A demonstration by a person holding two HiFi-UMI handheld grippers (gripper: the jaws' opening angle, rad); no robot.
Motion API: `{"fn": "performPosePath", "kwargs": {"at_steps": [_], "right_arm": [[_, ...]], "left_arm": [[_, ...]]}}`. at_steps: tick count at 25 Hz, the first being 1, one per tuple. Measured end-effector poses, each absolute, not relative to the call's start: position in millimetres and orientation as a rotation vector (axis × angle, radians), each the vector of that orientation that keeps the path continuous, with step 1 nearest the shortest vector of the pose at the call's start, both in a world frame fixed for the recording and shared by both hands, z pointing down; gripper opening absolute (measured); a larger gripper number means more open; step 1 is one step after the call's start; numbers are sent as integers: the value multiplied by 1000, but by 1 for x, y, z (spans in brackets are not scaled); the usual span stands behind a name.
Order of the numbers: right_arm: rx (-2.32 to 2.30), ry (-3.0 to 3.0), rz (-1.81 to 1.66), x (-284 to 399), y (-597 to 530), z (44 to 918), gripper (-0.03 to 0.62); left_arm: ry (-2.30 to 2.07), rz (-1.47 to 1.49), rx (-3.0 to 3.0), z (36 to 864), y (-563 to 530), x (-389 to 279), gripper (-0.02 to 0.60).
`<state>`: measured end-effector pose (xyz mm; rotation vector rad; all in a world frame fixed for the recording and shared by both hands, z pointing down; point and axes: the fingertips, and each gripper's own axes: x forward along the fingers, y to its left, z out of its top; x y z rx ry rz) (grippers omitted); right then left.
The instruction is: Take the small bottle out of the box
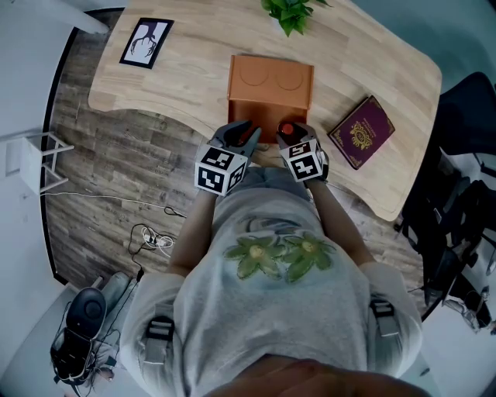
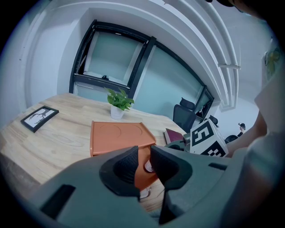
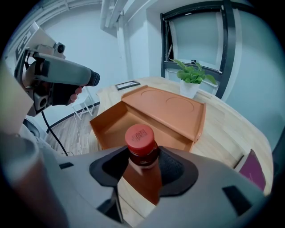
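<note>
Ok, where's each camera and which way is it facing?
Head view: head-mounted, looking down at the table; torso, left claw, right claw show.
Left gripper view: on the left claw, facing the orange box; right claw's cube, shirt show.
Right gripper view: on the right claw, facing the box past its gripped small bottle; left claw shows.
All share the box, potted plant.

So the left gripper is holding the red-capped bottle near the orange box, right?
Not quite. It is the right gripper that holds the red-capped bottle near the orange box, as the right gripper view shows.
</note>
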<state>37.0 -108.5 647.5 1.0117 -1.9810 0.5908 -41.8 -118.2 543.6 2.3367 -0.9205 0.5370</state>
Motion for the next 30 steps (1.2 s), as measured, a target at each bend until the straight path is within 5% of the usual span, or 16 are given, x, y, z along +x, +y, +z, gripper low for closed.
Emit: {"fn": "performPosePath", "kwargs": {"at_steps": [30], "right_arm": [[971,-2131,523,45,-104,596,206]], "left_arm": [[-934,550,2330,528,-105,-15,89]]}}
